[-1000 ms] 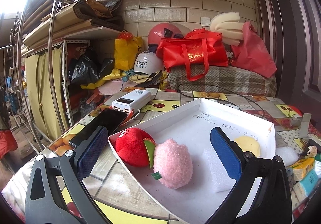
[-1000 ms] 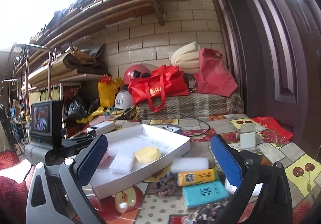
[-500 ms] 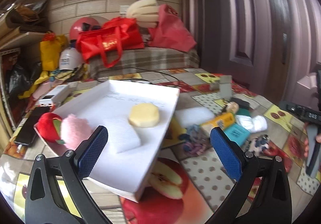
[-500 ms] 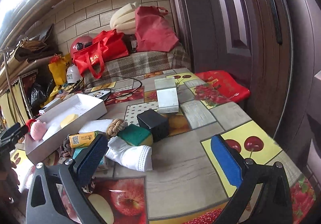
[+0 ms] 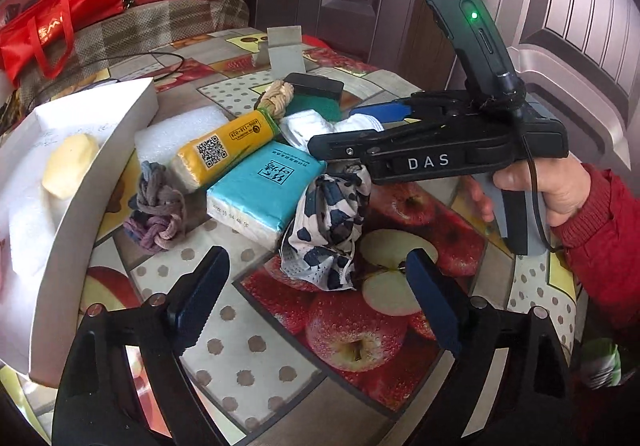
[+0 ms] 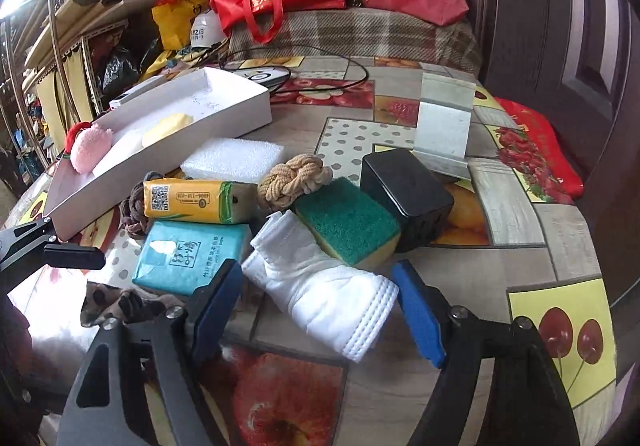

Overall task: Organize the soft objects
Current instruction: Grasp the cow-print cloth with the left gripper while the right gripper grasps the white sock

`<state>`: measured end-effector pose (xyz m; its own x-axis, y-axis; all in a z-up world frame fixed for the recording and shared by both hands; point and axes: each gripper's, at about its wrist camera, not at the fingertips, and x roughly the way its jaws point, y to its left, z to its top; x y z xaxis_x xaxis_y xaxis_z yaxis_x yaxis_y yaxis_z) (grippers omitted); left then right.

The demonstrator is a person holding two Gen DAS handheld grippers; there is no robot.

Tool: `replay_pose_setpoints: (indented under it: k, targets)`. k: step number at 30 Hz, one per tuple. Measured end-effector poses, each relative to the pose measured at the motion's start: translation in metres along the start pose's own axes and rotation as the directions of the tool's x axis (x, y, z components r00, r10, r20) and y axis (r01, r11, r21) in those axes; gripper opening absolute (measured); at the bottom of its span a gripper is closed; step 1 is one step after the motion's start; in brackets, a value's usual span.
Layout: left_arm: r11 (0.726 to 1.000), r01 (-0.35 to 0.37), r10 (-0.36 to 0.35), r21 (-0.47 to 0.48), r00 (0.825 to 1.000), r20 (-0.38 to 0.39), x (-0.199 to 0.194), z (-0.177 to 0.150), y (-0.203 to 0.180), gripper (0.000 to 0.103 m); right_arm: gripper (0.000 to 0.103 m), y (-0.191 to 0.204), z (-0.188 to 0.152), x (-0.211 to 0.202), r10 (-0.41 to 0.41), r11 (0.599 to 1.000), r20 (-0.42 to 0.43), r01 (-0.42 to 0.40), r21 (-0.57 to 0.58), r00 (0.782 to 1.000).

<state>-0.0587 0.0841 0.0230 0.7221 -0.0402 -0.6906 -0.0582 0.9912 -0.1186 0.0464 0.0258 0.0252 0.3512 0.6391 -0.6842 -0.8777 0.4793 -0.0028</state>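
R gripper (image 6: 316, 310) hovering w/ jaws released, straddling white sock (image 6: 320, 294) lying beside teal tissue pack (image 6: 192, 258); L gripper (image 5: 316, 298) jaws released, facing spotted cloth (image 5: 328, 222), touching same pack

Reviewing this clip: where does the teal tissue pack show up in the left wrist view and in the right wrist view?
Left wrist: teal tissue pack lies centre-left, below the yellow tissue pack.
Right wrist: lower left, beside the near left fingertip.
Shared landmark: the yellow pack with the QR code, directly behind it in both.
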Motion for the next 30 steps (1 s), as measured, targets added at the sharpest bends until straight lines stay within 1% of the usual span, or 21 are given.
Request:
replay_pose_setpoints:
  k: [1, 2, 3, 6, 7, 8, 9, 10, 11, 14, 17, 19, 21, 24, 26, 27, 28, 30]
  targets:
    - [1.0, -0.001, 0.001, 0.0, 1.0, -0.013, 0.004, 0.001, -0.001, 0.082, 0.065, -0.002, 0.0, 0.001, 0.013, 1.0, -0.005, -0.013, 0.008, 1.0]
    - [1.0, -0.002, 0.002, -0.002, 1.0, -0.026, 0.007, 0.002, -0.001, 0.081, 0.062, -0.003, 0.0, 0.002, 0.021, 1.0, -0.011, -0.021, 0.016, 1.0]
    - [1.0, 0.0, 0.0, -0.005, 0.999, -0.037, 0.011, 0.003, -0.001, 0.08, 0.062, -0.004, 0.0, 0.002, 0.025, 0.999, -0.011, -0.025, 0.022, 1.0]
    - [1.0, -0.001, 0.0, -0.019, 0.998, -0.058, 0.019, 0.007, -0.001, 0.08, 0.057, -0.001, -0.001, -0.004, 0.026, 1.0, 0.008, -0.026, 0.01, 1.0]
    - [1.0, -0.007, 0.006, -0.023, 0.998, -0.065, 0.022, 0.008, 0.0, 0.076, 0.055, 0.002, -0.003, -0.007, 0.028, 1.0, 0.012, -0.028, -0.001, 1.0]
    - [0.999, -0.02, 0.018, -0.03, 0.997, -0.072, 0.024, 0.008, 0.001, 0.063, 0.055, 0.004, -0.003, -0.008, 0.026, 1.0, 0.016, -0.026, -0.01, 1.0]
    - [0.999, -0.033, 0.03, -0.039, 0.997, -0.07, 0.024, 0.008, 0.003, 0.055, 0.055, 0.005, -0.004, -0.01, 0.022, 1.0, 0.024, -0.021, -0.011, 0.999]
    - [0.998, -0.024, 0.021, -0.049, 0.998, -0.064, 0.024, 0.009, 0.006, 0.041, 0.055, 0.004, -0.004, -0.013, 0.017, 1.0, 0.038, -0.017, -0.004, 0.999]
    - [0.998, -0.011, 0.008, -0.061, 0.998, -0.064, 0.024, 0.009, 0.009, 0.034, 0.055, 0.0, -0.005, -0.016, 0.014, 1.0, 0.055, -0.015, 0.012, 0.998]
    - [0.996, 0.014, -0.019, -0.086, 0.998, -0.055, 0.024, 0.01, 0.014, 0.03, 0.055, -0.013, -0.006, -0.026, 0.01, 0.996, 0.105, -0.019, 0.082, 0.994]
    - [0.996, -0.009, 0.006, -0.086, 1.0, -0.03, 0.018, 0.009, 0.012, 0.03, 0.055, -0.022, -0.009, -0.036, -0.023, 0.99, 0.157, 0.001, 0.138, 0.987]
    - [0.997, -0.036, 0.038, -0.068, 0.999, 0.028, 0.007, 0.007, 0.008, 0.03, 0.055, -0.026, -0.011, -0.043, -0.046, 0.986, 0.191, 0.013, 0.168, 0.98]
    - [0.996, -0.08, 0.084, -0.048, 0.992, 0.091, -0.007, 0.003, 0.002, 0.03, 0.055, -0.029, -0.013, -0.05, -0.062, 0.981, 0.225, 0.018, 0.194, 0.972]
    - [0.991, -0.131, 0.135, -0.034, 0.972, 0.192, -0.028, -0.004, -0.002, 0.03, 0.055, -0.033, -0.019, -0.06, -0.075, 0.972, 0.262, 0.012, 0.234, 0.962]
    - [0.983, -0.179, 0.181, -0.033, 0.95, 0.253, -0.039, -0.008, -0.001, 0.03, 0.055, -0.031, -0.022, -0.068, -0.098, 0.969, 0.294, 0.024, 0.244, 0.951]
    - [0.978, -0.205, 0.206, -0.033, 0.936, 0.287, -0.046, -0.011, 0.0, 0.031, 0.055, -0.03, -0.024, -0.072, -0.115, 0.969, 0.314, 0.037, 0.244, 0.943]
    - [0.97, -0.24, 0.237, -0.03, 0.916, 0.325, -0.053, -0.013, 0.001, 0.031, 0.055, -0.027, -0.025, -0.077, -0.132, 0.969, 0.335, 0.051, 0.24, 0.933]
    - [0.946, -0.322, 0.305, -0.027, 0.864, 0.401, -0.069, -0.019, 0.005, 0.031, 0.055, -0.02, -0.028, -0.084, -0.152, 0.971, 0.372, 0.068, 0.229, 0.916]
